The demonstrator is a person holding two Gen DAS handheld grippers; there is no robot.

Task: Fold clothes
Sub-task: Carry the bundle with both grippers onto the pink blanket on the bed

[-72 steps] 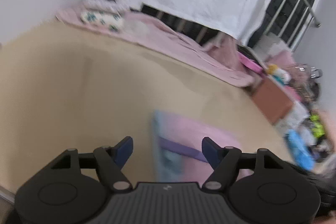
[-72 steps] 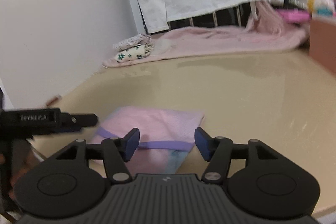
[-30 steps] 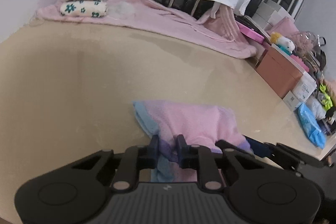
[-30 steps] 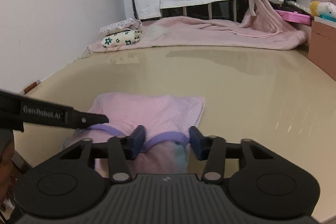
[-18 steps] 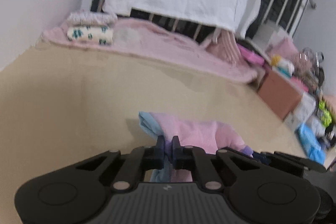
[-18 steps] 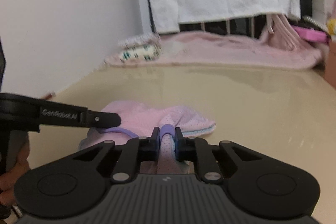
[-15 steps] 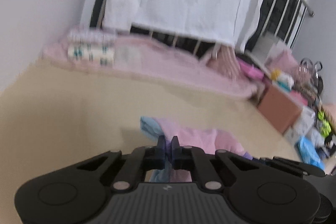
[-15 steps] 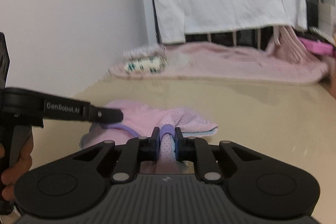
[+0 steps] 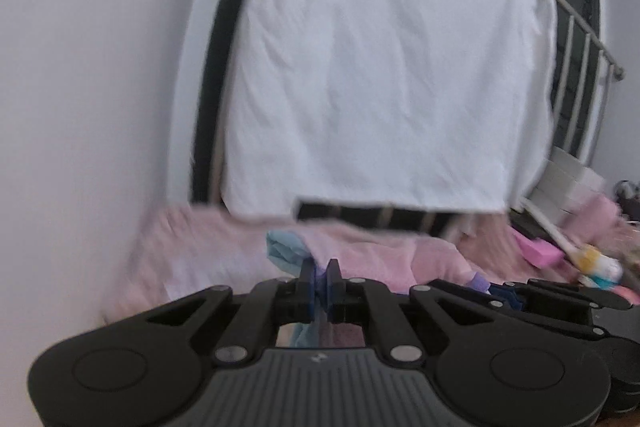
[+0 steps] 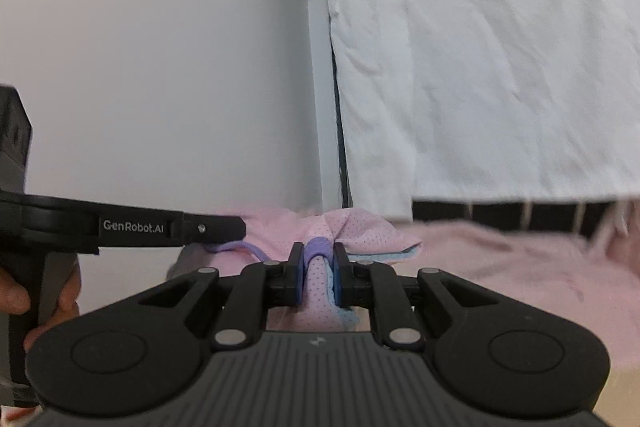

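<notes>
A small pink mesh garment with purple trim and a light blue lining hangs lifted in the air between both grippers. My right gripper is shut on its purple-edged fold. My left gripper is shut on the garment's other end, where the blue lining bunches above the pads. In the right wrist view the left gripper reaches in from the left, held by a hand. In the left wrist view the right gripper shows low right, with purple trim at its tip.
A large white sheet hangs over a dark metal rail behind. A pink blanket lies below it. A white wall fills the left. Boxes and toys crowd the far right.
Both grippers closed on the garment's purple-trimmed edge and have lifted it off the beige table; the views now tilt up toward the sheet and wall.
</notes>
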